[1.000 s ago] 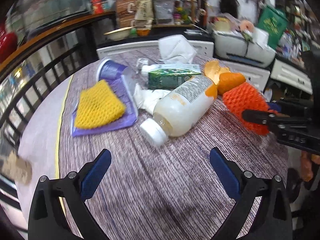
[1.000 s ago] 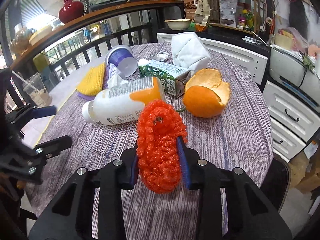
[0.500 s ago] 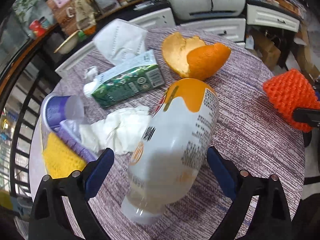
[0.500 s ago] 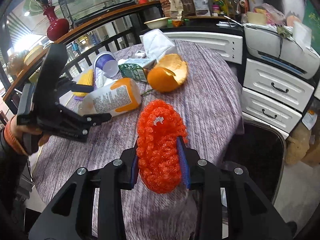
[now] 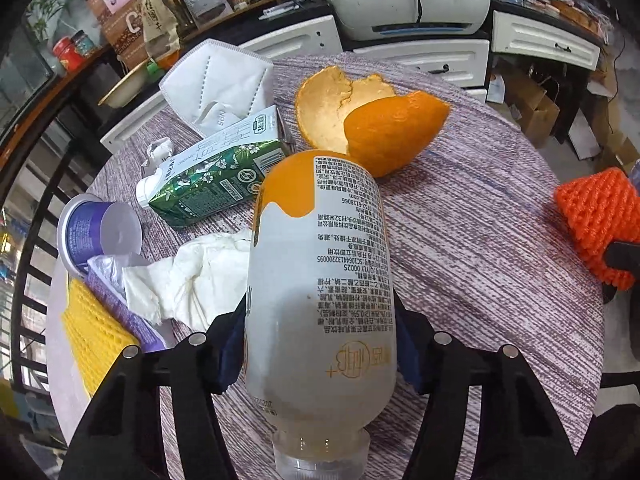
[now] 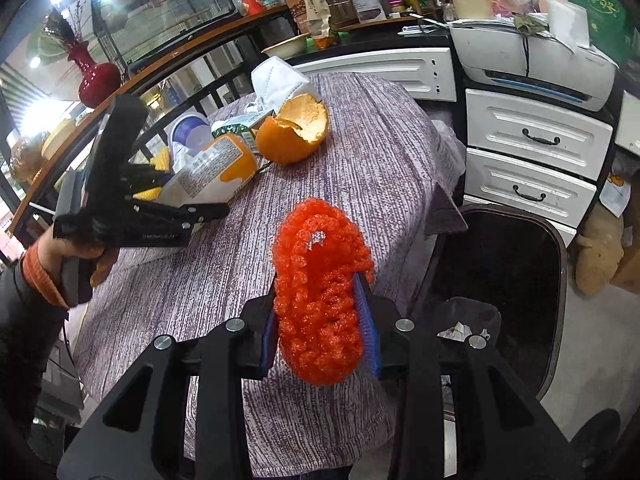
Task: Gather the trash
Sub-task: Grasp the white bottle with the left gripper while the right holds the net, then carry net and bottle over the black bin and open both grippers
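Observation:
My left gripper [image 5: 320, 344] is shut on a white and orange drink bottle [image 5: 320, 280] lying on the round table, cap toward me. It also shows in the right wrist view [image 6: 212, 172], with the left gripper [image 6: 200, 216] around it. My right gripper [image 6: 320, 320] is shut on an orange foam fruit net [image 6: 320, 300], held above the table's near edge, left of a black trash bin [image 6: 500, 280]. The net also shows at the right of the left wrist view [image 5: 596, 220].
On the table lie an orange peel [image 5: 372, 124], a green carton [image 5: 216, 176], a white mask [image 5: 220, 88], a crumpled tissue [image 5: 188, 276], a purple cup [image 5: 96, 228] and a yellow foam net [image 5: 92, 332]. White drawers [image 6: 532, 160] stand behind the bin.
My left gripper moved forward over the bottle and closed on it. My right gripper carried the orange net back from the table's middle toward the bin side.

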### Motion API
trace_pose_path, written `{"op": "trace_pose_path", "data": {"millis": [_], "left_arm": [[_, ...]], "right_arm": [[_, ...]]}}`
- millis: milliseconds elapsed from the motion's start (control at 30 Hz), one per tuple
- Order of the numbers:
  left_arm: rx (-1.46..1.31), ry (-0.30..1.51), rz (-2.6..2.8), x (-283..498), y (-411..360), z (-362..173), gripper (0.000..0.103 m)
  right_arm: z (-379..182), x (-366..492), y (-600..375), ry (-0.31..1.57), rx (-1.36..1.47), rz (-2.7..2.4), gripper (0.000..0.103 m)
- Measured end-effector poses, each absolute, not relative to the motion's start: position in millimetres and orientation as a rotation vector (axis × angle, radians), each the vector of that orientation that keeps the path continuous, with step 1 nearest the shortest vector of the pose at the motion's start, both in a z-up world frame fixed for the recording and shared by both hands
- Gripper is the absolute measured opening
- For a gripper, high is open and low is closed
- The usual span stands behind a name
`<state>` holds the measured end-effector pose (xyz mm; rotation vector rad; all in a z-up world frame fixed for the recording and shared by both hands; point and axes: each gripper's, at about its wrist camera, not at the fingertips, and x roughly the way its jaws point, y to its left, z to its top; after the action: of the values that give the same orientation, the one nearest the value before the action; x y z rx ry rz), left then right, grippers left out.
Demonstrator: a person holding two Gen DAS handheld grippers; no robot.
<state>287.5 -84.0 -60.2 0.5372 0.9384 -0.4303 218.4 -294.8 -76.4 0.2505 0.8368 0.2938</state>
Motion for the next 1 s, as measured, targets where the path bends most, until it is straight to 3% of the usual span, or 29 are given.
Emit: {"op": "trace_pose_path", "data": {"millis": [567, 1000], "left_arm": [[0.193, 0.753, -0.479, 211.8, -80.6, -19.6, 0.061], [0.104, 0.677, -0.659, 169.3, -144.0, -3.3, 0.061]], "right_arm": [[-82.1, 193.6, -329.6, 0.791, 0.327, 0.2, 0.035], [-112.6, 198.0, -381.5, 0.818, 0.384, 0.049, 0.035]]}}
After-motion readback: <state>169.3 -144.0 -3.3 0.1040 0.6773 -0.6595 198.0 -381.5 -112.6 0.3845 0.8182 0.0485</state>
